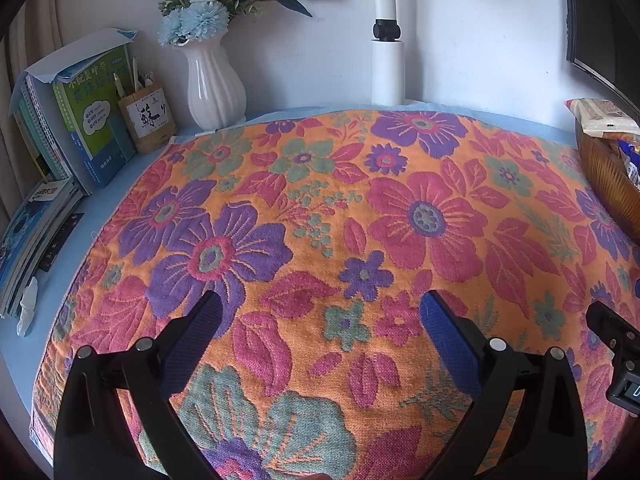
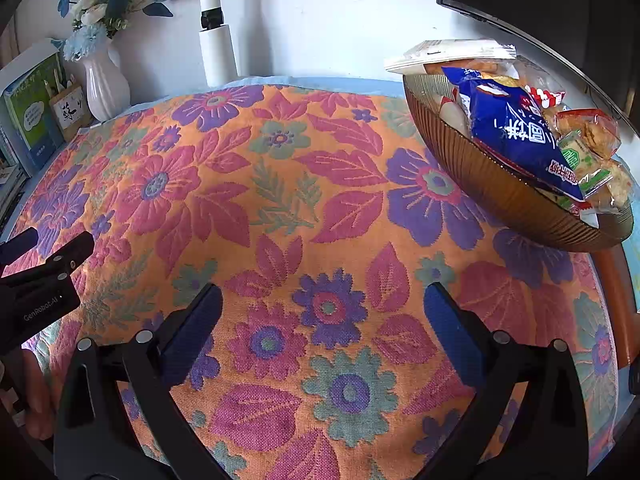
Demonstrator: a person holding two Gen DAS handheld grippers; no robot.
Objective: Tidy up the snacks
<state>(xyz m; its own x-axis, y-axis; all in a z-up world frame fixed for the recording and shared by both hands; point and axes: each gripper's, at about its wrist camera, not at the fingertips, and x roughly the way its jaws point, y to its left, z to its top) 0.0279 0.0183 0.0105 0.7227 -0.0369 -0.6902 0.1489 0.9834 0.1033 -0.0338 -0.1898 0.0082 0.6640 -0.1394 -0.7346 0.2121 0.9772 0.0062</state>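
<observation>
Both tools are wide open and hold nothing. The left tool [image 1: 320, 320] hangs low in its view over the flowery cloth [image 1: 320, 200] on the table. The right tool [image 2: 322, 316] does the same. The snacks sit piled in a brown ribbed bowl [image 2: 492, 184] at the upper right of the right view. A big blue snack bag [image 2: 516, 132] lies on top, with small wrapped crackers [image 2: 588, 136] beside it. The bags look light, crinkly and slippery, and maybe the crackers break easily. Pinch the blue bag gently by its flat edge
</observation>
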